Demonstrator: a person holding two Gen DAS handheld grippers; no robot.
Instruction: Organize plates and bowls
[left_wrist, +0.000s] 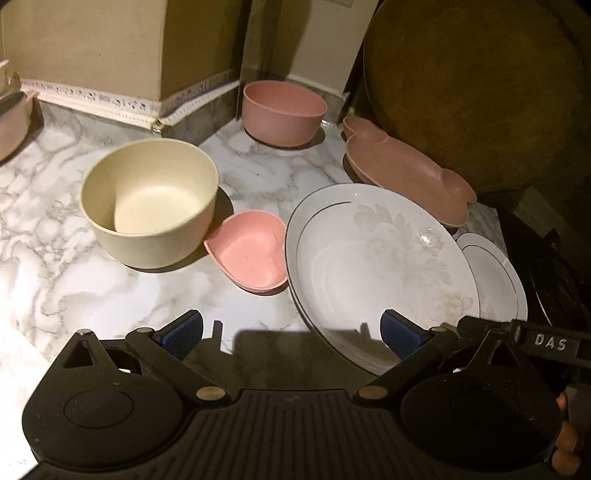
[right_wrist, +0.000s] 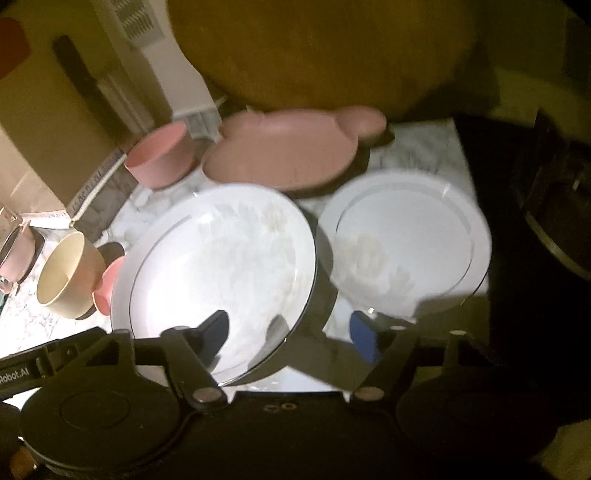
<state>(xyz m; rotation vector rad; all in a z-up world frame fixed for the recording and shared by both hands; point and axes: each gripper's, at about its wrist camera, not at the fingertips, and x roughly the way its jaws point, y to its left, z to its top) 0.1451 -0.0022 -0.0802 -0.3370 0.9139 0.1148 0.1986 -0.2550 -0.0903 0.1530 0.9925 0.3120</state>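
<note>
On the marble counter (left_wrist: 74, 280) stand a cream bowl (left_wrist: 147, 201), a small pink heart-shaped bowl (left_wrist: 251, 254), a pink round bowl (left_wrist: 282, 110), a pink eared plate (left_wrist: 402, 177), a large white floral plate (left_wrist: 373, 266) and a smaller white plate (left_wrist: 495, 280). My left gripper (left_wrist: 291, 336) is open just before the large plate's near rim. My right gripper (right_wrist: 291, 336) is open, its fingers straddling the large plate's (right_wrist: 221, 273) right edge, which looks raised. The smaller plate (right_wrist: 406, 240) lies right of it.
A big round wooden board (left_wrist: 472, 92) leans on the wall behind the pink eared plate (right_wrist: 288, 147). A dark appliance (right_wrist: 554, 221) stands at the counter's right edge. A pink pot (right_wrist: 14, 254) sits far left beyond the cream bowl (right_wrist: 68, 273).
</note>
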